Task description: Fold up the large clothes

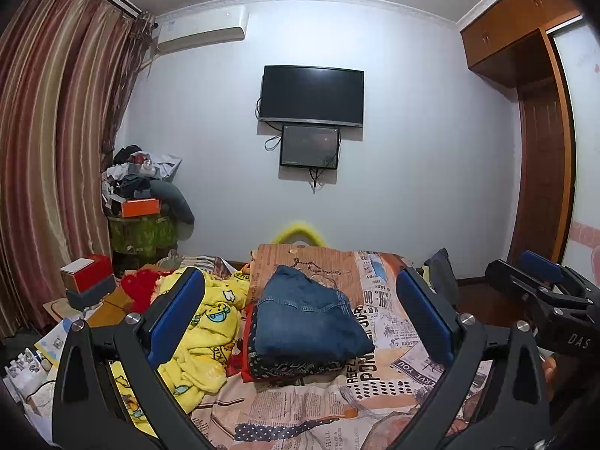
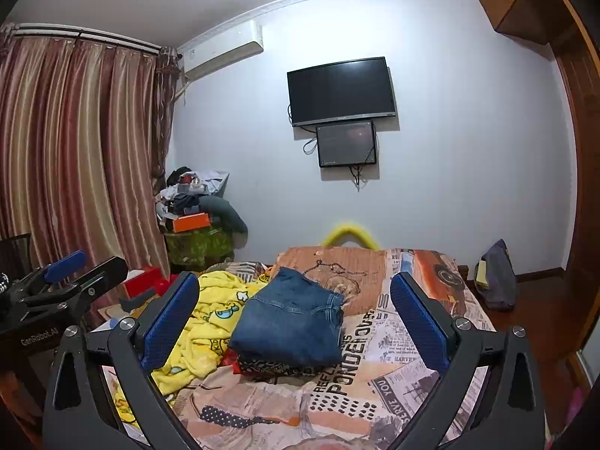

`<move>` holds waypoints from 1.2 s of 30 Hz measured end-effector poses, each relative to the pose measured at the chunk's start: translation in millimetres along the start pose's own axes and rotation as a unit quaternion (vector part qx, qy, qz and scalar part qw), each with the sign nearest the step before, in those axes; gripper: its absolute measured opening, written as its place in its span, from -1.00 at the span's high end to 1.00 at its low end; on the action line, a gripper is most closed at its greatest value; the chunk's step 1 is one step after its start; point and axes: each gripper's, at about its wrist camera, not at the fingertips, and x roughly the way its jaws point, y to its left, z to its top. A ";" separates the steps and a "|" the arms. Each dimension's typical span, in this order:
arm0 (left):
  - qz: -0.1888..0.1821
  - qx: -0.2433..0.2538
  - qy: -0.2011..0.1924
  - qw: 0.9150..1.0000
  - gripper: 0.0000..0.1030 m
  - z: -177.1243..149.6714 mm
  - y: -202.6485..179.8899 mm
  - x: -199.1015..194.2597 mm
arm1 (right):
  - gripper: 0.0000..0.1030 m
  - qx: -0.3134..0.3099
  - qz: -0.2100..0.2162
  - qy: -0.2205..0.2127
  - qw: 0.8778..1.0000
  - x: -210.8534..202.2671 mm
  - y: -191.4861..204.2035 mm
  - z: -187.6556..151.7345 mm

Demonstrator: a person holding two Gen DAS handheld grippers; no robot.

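Note:
Folded blue jeans [image 1: 307,318] lie on top of a folded dark patterned garment [image 1: 292,365] in the middle of the bed [image 1: 390,337]; the jeans also show in the right wrist view [image 2: 290,322]. A crumpled yellow cartoon-print garment [image 1: 210,326] lies left of the stack, also seen in the right wrist view [image 2: 210,318]. My left gripper [image 1: 300,292] is open and empty, held above the bed in front of the stack. My right gripper [image 2: 294,292] is open and empty beside it; it also shows at the right edge of the left wrist view [image 1: 540,273].
The bed has a newspaper-print cover [image 2: 360,367]. A red heart cushion [image 1: 140,288] and boxes [image 1: 88,277] sit at the left. A cluttered pile [image 1: 142,195] stands in the corner by the curtains [image 1: 56,150]. A bag [image 2: 495,277] sits on the floor at the right.

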 end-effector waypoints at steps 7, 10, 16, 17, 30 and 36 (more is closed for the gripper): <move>0.001 0.004 0.005 1.000 -0.99 -1.5 -0.9 4.0 | -0.97 0.001 -0.005 0.005 1.000 -2.4 -1.2 -0.1; -0.001 0.004 0.006 1.000 -0.99 -2.0 -0.2 4.9 | -0.97 0.002 -0.005 0.007 1.000 -2.3 -1.5 1.6; -0.003 0.004 0.007 1.000 -0.99 -2.8 2.1 6.3 | -0.97 0.004 -0.007 0.008 1.000 -4.5 -2.5 3.2; -0.003 0.004 0.007 1.000 -0.99 -3.3 2.2 6.7 | -0.97 0.003 -0.007 0.009 1.000 -4.5 -2.6 3.3; -0.008 0.002 0.015 1.000 -0.99 -4.5 7.4 9.9 | -0.97 0.005 -0.008 0.010 1.000 -2.8 -1.5 3.9; -0.012 0.003 0.017 1.000 -0.99 -4.1 10.1 10.9 | -0.97 0.004 -0.008 0.010 1.000 -2.6 -1.0 3.0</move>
